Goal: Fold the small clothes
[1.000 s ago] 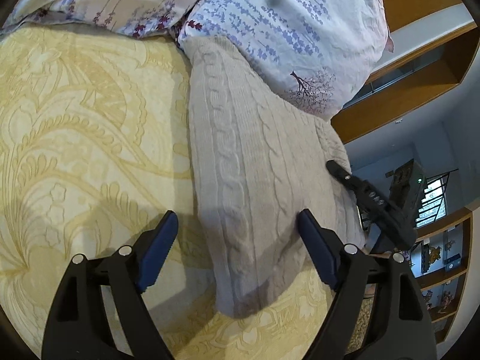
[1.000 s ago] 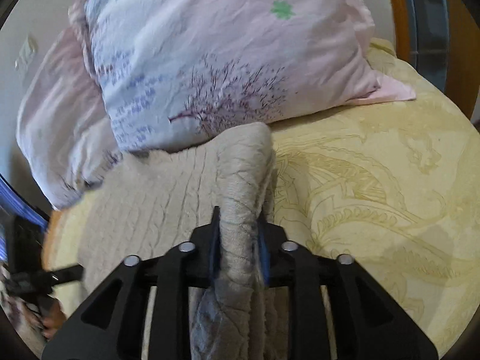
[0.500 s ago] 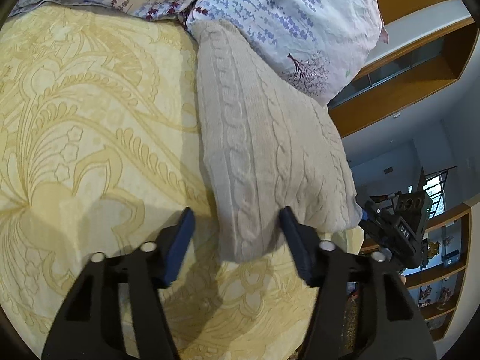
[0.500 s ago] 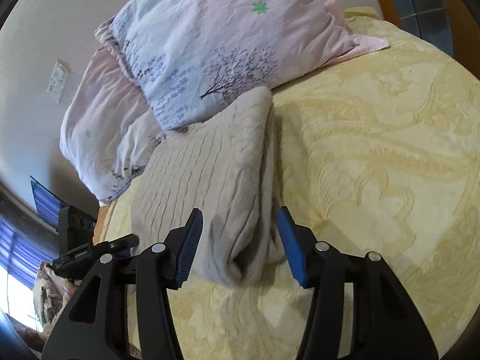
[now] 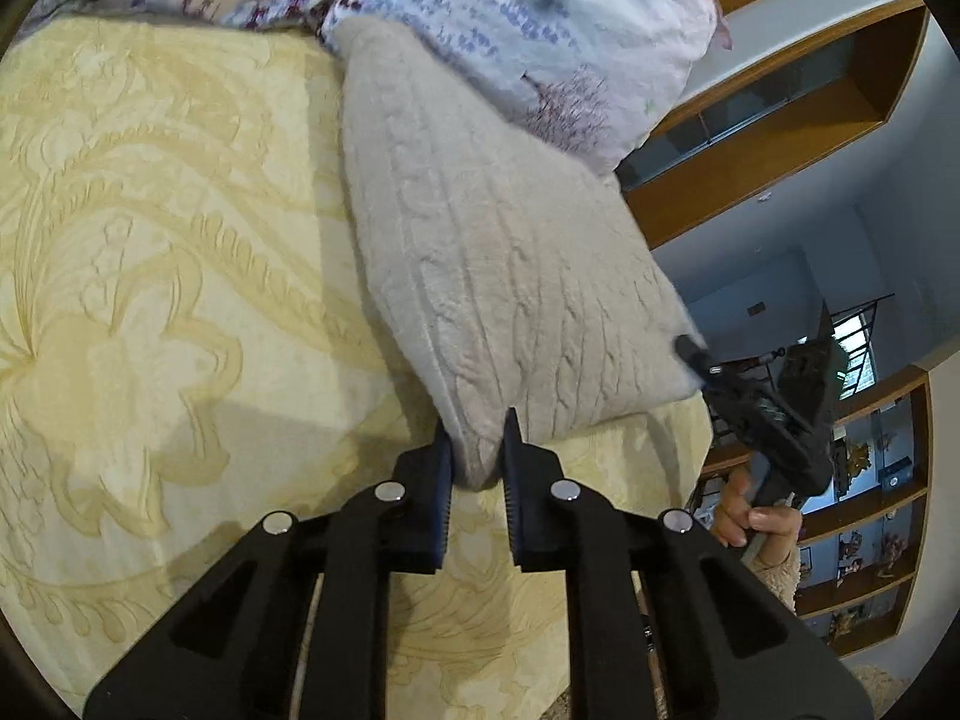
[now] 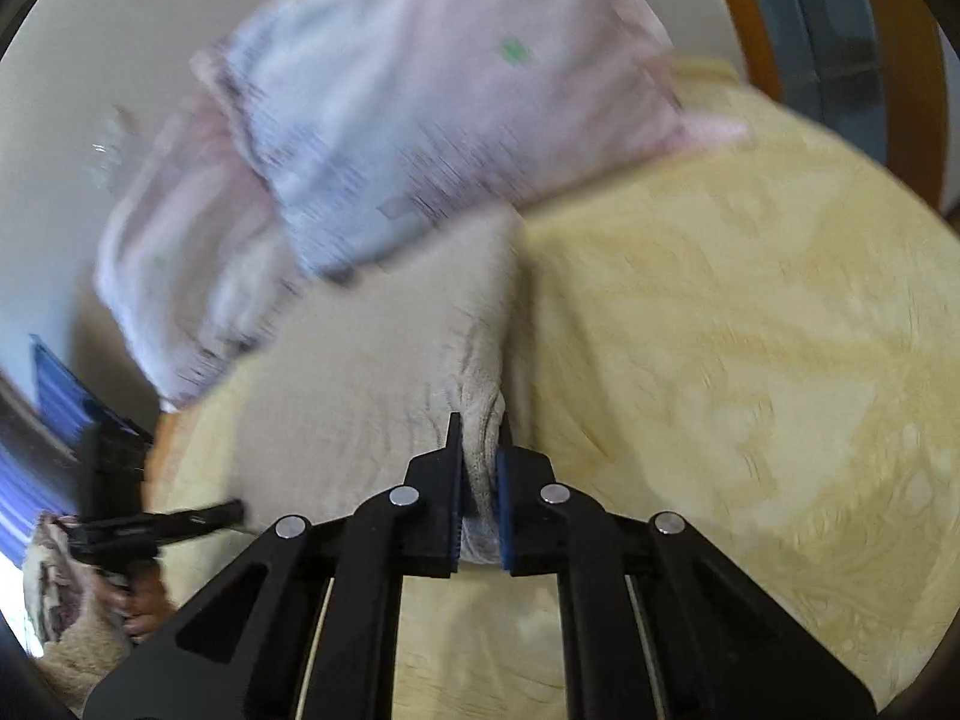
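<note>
A beige cable-knit sweater [image 5: 492, 252] lies folded on the yellow bedspread [image 5: 150, 276], its far end against the pillows. My left gripper [image 5: 477, 450] is shut on the sweater's near left corner. My right gripper [image 6: 478, 450] is shut on the sweater's [image 6: 384, 372] near right corner, at its folded edge. In the left wrist view the right gripper [image 5: 762, 396] shows at the sweater's right corner. In the right wrist view the left gripper [image 6: 156, 525] shows at the left edge. The right wrist view is motion-blurred.
Two floral pillows [image 5: 540, 18] [image 6: 420, 120] lie at the head of the bed behind the sweater. Wooden shelves [image 5: 780, 138] stand beyond the bed's right side. The patterned bedspread [image 6: 750, 360] spreads wide to the right of the sweater.
Both grippers were open around the sweater's near corners half a second ago; now both have shut on those corners. A second ago the right gripper held a fold, then let it go.
</note>
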